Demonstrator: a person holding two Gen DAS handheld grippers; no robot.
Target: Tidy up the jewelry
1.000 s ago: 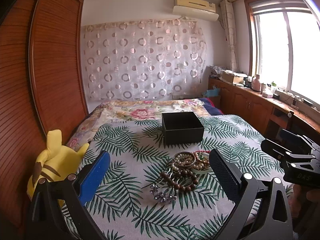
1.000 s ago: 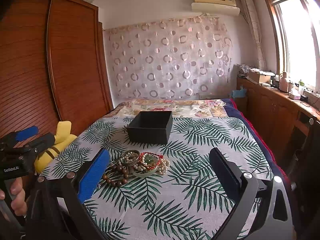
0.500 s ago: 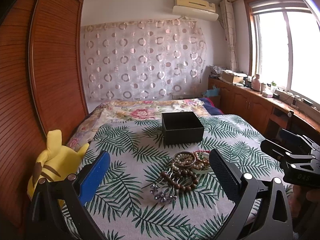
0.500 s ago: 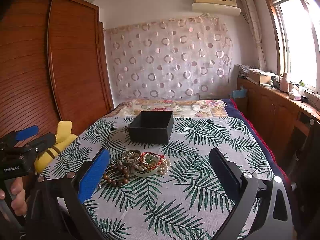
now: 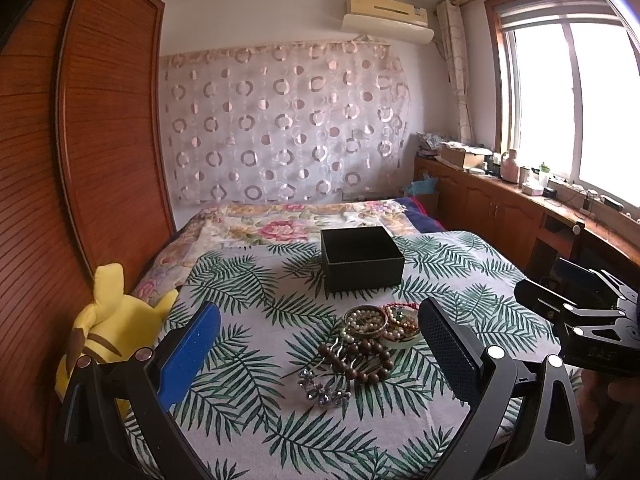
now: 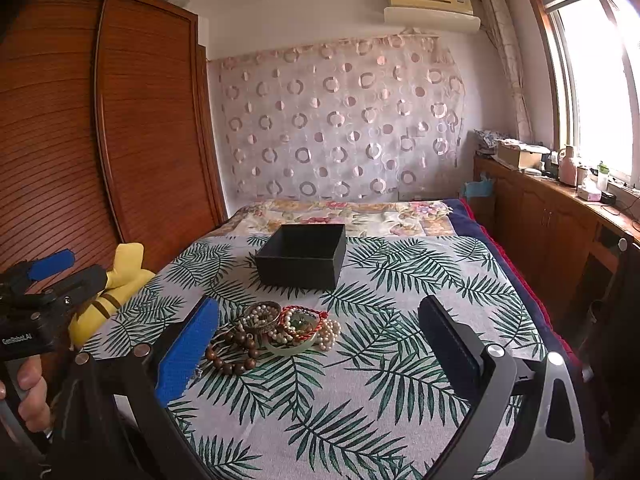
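Note:
A pile of jewelry [image 5: 366,338] lies on the leaf-print bedspread: a dark wooden bead bracelet [image 5: 356,362], a metal bangle with pale beads [image 5: 366,317], red and pearl strands [image 5: 400,322] and a crystal piece [image 5: 320,388]. The pile also shows in the right wrist view [image 6: 276,330]. An open black box [image 5: 362,258] stands behind it, and shows in the right wrist view [image 6: 302,256]. My left gripper [image 5: 320,354] is open and empty, held above the pile's near side. My right gripper [image 6: 320,354] is open and empty, just right of the pile.
A yellow plush toy [image 5: 106,330] lies at the bed's left edge by the wooden wardrobe [image 5: 80,160]. A wooden counter [image 5: 520,200] with clutter runs under the window on the right. A floral quilt [image 5: 280,224] covers the far bed.

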